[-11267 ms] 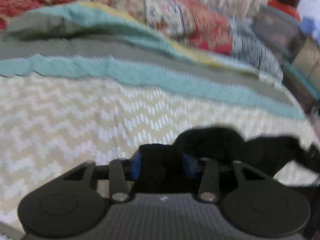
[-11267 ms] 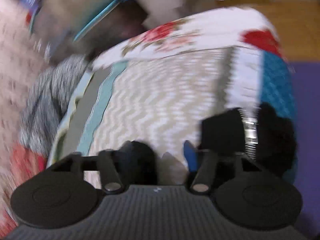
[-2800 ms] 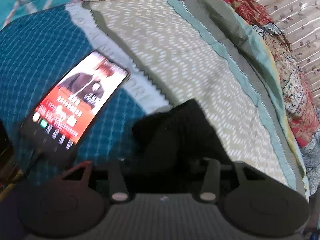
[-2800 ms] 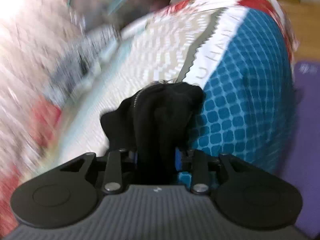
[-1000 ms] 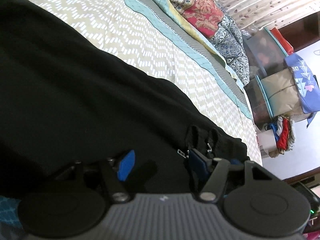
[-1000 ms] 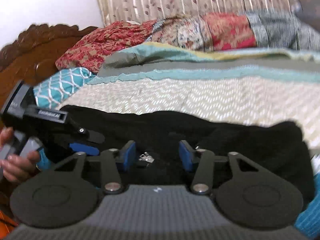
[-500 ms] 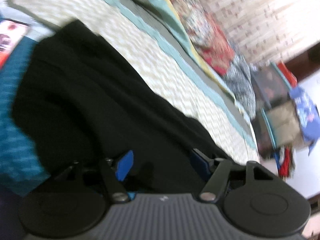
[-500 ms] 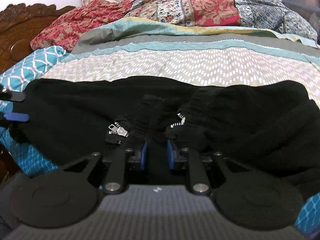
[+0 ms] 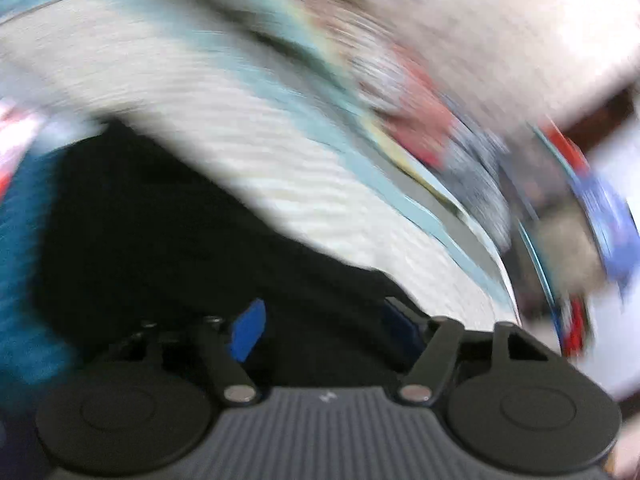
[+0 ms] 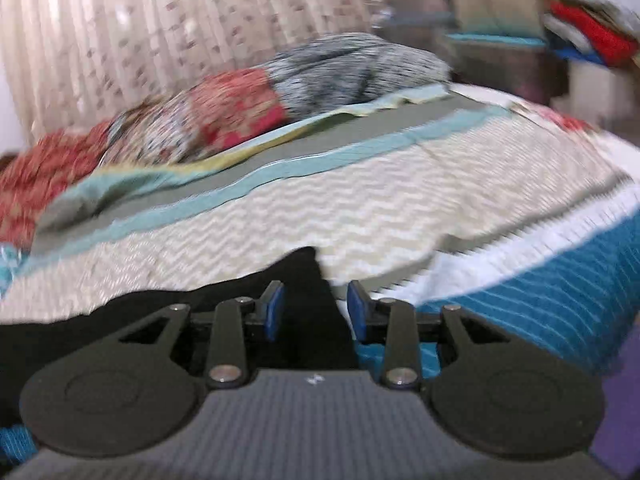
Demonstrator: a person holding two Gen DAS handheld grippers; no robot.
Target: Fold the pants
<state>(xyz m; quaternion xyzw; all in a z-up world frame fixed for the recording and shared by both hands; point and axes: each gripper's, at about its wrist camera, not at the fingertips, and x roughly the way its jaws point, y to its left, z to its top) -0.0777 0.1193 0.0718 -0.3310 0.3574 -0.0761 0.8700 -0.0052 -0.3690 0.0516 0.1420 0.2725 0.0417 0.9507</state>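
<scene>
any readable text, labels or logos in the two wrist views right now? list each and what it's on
None legible.
Left gripper body: a small pale mark, too blurred to read.
Right gripper body: a small pale mark, no readable letters.
Bedspread, black pants and the background clutter: no text shows; motion blur throughout.

Bed: chevron cream bedspread (image 10: 360, 208) with teal bands
Behind: pleated patterned curtain (image 10: 168, 32) (daylight glowing through)
Far side: stacked bins (image 10: 500, 40), blurred

Black pants (image 10: 304, 280) on a cream zigzag bedspread (image 10: 360, 208) with a teal stripe and blue checked edge; red floral quilt (image 10: 224, 120); blue-padded right claw (image 10: 314, 310)
</scene>
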